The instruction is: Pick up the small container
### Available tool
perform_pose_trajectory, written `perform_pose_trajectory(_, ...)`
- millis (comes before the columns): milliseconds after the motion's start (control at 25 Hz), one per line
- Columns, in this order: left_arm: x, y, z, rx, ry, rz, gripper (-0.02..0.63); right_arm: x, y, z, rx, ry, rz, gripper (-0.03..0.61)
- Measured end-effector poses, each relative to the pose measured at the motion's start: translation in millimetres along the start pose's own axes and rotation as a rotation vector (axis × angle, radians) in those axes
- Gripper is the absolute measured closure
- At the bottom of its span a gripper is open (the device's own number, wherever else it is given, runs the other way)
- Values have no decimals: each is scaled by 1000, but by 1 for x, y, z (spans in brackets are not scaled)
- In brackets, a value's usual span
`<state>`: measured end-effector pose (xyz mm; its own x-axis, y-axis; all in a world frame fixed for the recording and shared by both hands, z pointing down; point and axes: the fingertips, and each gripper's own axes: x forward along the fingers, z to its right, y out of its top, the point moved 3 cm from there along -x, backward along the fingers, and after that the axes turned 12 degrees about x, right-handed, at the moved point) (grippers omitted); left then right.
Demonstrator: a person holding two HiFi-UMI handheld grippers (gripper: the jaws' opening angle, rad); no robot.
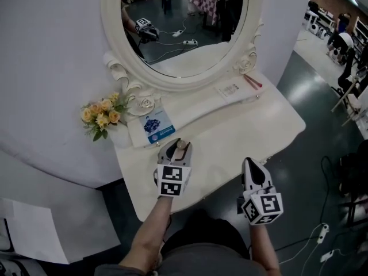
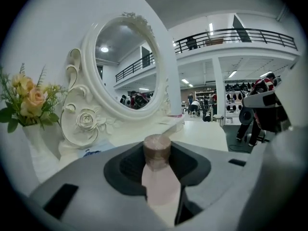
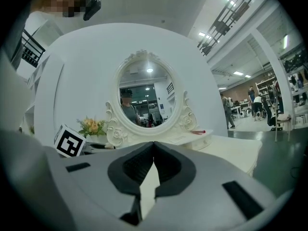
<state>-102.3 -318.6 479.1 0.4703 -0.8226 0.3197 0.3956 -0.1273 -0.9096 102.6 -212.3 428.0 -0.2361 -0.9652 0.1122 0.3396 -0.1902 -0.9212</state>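
Note:
The small container (image 1: 181,145) is a pale pink bottle with a brownish cap (image 2: 157,149). It sits upright between the jaws of my left gripper (image 1: 180,147), which press on its sides over the near left part of the white dressing table (image 1: 270,128). In the left gripper view the bottle (image 2: 161,182) fills the gap between the dark pads of the left gripper (image 2: 157,154). My right gripper (image 1: 249,164) hovers at the table's front edge, to the right, with nothing in it. In its own view the right gripper (image 3: 154,146) has its jaw tips touching.
An oval mirror (image 1: 184,33) in an ornate white frame stands at the back of the table. A bunch of yellow flowers (image 1: 102,114) sits at the back left, beside a blue-printed card (image 1: 156,125). A red stick-like item (image 1: 253,81) lies on the raised shelf at the right.

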Motion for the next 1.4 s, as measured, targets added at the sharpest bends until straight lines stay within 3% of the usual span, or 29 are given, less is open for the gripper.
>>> perform_pose_trajectory(760, -48, 89, 15, 28, -17, 148, 474, -12, 20, 17, -46, 24, 30, 575)
perform_pose_trajectory(1400, -65, 106, 29, 43, 11, 157, 474, -17, 36, 17, -87, 65, 51, 575)
